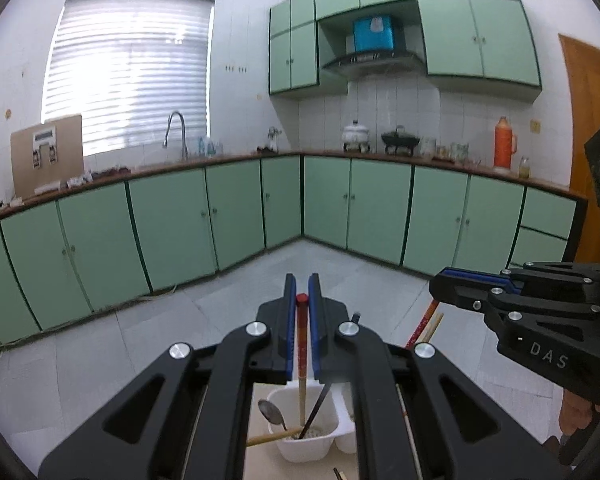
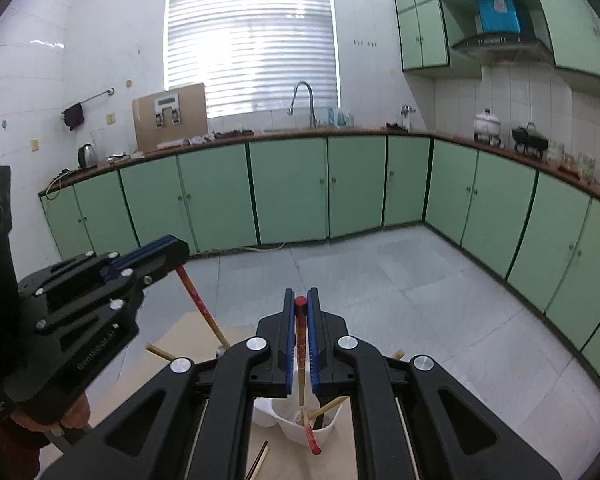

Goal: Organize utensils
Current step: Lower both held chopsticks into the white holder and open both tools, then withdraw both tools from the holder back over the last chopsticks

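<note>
both grippers (image 1: 302,280) (image 2: 301,294) are clamped on a chopstick (image 1: 301,336) (image 2: 300,344) each, so i'd line the tips up over the white bin (image 1: 306,446) before letting go.

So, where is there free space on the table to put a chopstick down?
Little table shows. A bare strip of table lies left of the white holder, beyond one loose chopstick. The holder itself is crowded with chopsticks and a spoon. In front of it, another chopstick lies on the table. The rest is hidden behind the grippers.
</note>
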A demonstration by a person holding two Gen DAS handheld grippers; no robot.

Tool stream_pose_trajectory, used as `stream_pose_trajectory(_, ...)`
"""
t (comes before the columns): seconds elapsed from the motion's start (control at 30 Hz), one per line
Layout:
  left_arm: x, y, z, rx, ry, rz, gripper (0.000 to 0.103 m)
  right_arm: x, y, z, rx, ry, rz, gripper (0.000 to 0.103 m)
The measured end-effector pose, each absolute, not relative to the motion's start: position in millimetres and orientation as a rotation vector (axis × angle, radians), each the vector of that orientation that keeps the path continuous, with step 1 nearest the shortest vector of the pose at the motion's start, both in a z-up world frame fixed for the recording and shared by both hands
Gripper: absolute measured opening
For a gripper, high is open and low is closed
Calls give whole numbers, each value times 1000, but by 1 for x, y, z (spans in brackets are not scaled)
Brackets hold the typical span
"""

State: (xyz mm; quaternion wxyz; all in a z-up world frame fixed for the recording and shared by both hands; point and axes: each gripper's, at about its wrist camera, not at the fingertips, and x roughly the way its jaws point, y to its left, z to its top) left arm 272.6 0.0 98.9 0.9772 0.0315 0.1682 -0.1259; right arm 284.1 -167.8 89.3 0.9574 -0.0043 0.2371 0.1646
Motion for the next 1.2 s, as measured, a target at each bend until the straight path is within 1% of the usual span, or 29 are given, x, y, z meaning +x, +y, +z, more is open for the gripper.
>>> stream_pose_trajectory(0.13, 286, 7, 77, 60, 398, -251, 6, 292, -167, 70, -12, 520, 328, 6)
stream_pose_trajectory(0.23, 290, 12, 68, 60, 425, -251, 8, 295, -167, 61, -14, 552, 327, 6)
stream_pose_trajectory(0.27, 290, 14, 65, 62, 432, -251, 14, 295, -167, 60, -16, 556, 321, 6)
stream_pose_trajectory(0.3, 289, 16, 64, 62, 434, -250, 25, 294, -169, 59, -16, 554, 314, 7)
stream_pose_trajectory(0.33, 288, 19, 63, 60, 433, -250, 31, 293, -171, 60, -13, 550, 311, 7)
stream_pose_trajectory(0.37, 285, 22, 64, 57, 429, -250, 36, 291, -174, 61, -8, 548, 308, 8)
stream_pose_trajectory(0.43, 279, 26, 66, 55, 415, -249, 39, 286, -179, 63, -5, 535, 294, 12)
stream_pose_trajectory(0.47, 276, 28, 67, 54, 410, -248, 44, 281, -182, 64, -5, 526, 285, 14)
stream_pose_trajectory(0.57, 261, 36, 71, 50, 375, -235, 55, 267, -191, 68, 13, 500, 271, 25)
stream_pose_trajectory(0.63, 248, 41, 73, 46, 351, -223, 60, 256, -196, 69, 21, 479, 261, 36)
stream_pose_trajectory(0.7, 231, 46, 72, 35, 316, -205, 67, 243, -199, 69, 26, 460, 256, 41)
stream_pose_trajectory(0.77, 215, 48, 70, 28, 285, -186, 77, 229, -200, 65, 28, 442, 256, 44)
stream_pose_trajectory(0.8, 205, 50, 67, 24, 268, -172, 80, 222, -200, 63, 28, 435, 255, 48)
stream_pose_trajectory(0.83, 199, 51, 65, 22, 260, -166, 81, 212, -201, 58, 33, 423, 253, 55)
stream_pose_trajectory(0.87, 189, 52, 60, 17, 252, -158, 83, 203, -201, 53, 41, 415, 251, 58)
stream_pose_trajectory(0.9, 182, 53, 54, 14, 252, -152, 84, 198, -200, 49, 47, 411, 251, 63)
stream_pose_trajectory(1.07, 151, 54, 23, 19, 274, -126, 88, 165, -198, 14, 68, 416, 226, 76)
stream_pose_trajectory(1.13, 140, 56, 6, 37, 302, -120, 90, 154, -198, -2, 81, 429, 202, 88)
stream_pose_trajectory(1.2, 134, 57, -7, 42, 339, -126, 90, 145, -197, -17, 85, 445, 194, 92)
